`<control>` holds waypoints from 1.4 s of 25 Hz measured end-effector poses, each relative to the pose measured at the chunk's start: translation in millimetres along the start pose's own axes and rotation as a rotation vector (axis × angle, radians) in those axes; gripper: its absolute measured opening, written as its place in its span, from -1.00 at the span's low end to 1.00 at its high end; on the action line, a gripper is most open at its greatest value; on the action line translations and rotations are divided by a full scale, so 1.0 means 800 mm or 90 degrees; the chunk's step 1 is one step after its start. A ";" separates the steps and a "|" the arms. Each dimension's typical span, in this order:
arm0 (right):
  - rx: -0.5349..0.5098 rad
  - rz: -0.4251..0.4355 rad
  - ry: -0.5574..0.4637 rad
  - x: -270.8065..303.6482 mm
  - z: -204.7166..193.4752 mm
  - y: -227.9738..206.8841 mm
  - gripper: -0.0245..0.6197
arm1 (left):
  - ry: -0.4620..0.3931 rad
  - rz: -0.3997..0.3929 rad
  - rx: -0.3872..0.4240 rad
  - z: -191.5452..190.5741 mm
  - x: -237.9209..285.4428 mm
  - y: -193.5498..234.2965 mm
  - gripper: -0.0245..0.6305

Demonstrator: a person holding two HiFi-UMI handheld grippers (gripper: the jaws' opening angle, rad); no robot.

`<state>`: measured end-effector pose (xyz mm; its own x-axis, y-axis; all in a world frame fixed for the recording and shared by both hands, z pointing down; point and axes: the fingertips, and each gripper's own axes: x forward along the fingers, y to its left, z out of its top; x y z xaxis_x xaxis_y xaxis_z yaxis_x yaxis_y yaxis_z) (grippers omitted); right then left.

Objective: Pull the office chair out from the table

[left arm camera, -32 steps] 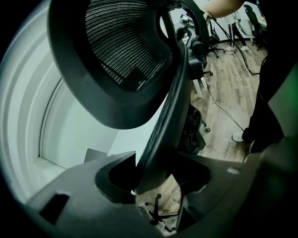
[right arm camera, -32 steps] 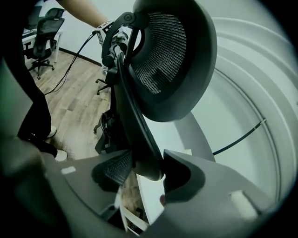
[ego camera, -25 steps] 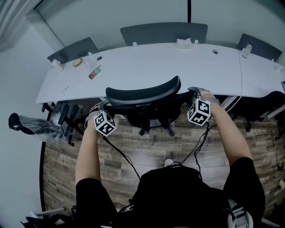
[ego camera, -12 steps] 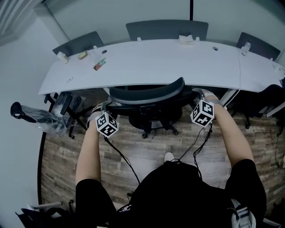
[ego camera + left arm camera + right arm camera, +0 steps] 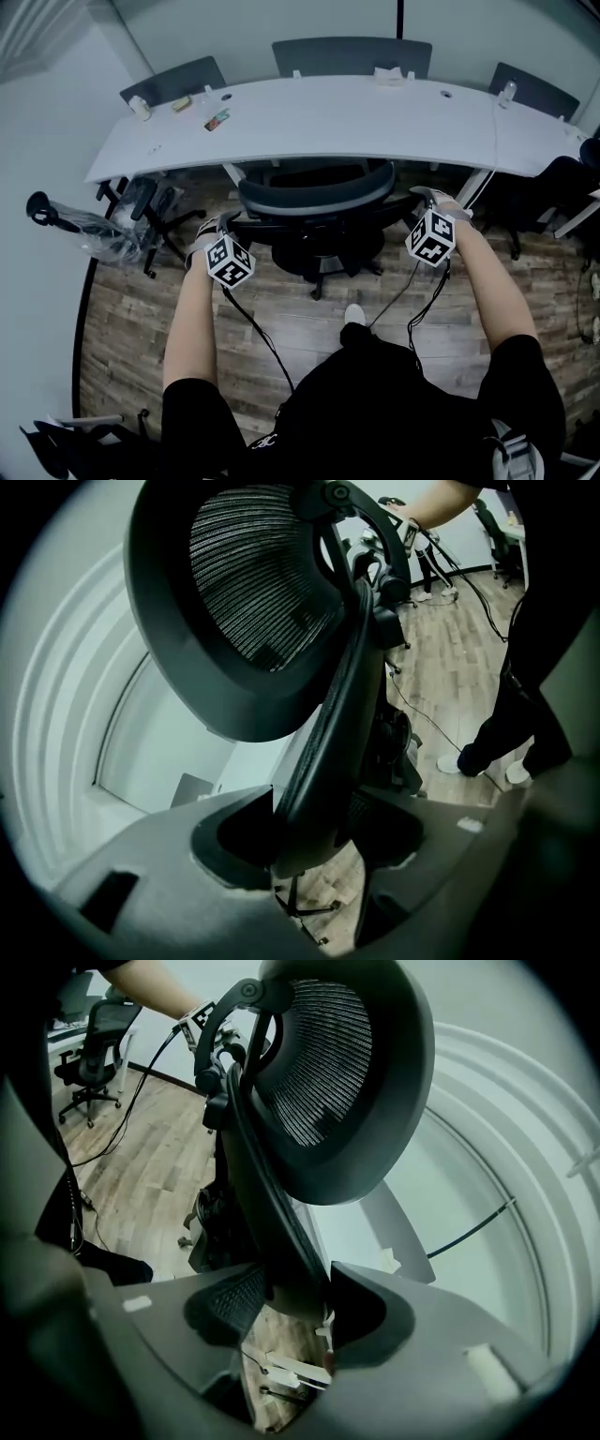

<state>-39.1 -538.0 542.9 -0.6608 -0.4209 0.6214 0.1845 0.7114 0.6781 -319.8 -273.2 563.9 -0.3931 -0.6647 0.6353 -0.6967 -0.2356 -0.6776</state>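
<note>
While the left gripper (image 5: 309,847) is clamping one side edge of the chair (image 5: 314,199) back, the right gripper (image 5: 286,1314) is clamping the opposite edge, each pair of jaws pressing on the dark frame. The chair is standing on the floor (image 5: 281,319) between the person and the table (image 5: 356,122), its back just off the near edge.

**White table (image 5: 356,122), wood-plank floor (image 5: 281,328)**

On the table, left end: white object (image 5: 140,107), tan item (image 5: 181,104), colourful packet (image 5: 217,119). Far edge, mid-length: white box (image 5: 387,75). Right end: small bottle-like item (image 5: 507,91). The floor lies beneath the table.
</note>
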 end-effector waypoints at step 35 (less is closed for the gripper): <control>0.029 0.006 -0.068 -0.197 0.005 0.167 -0.19 | 0.020 0.071 -0.162 -0.042 -0.214 -0.147 0.08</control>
<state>87.2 -374.6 533.9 -0.7339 -0.3530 0.5803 0.1594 0.7409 0.6524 -190.8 -107.8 547.7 -0.4915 -0.6529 0.5763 -0.7746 0.0254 -0.6319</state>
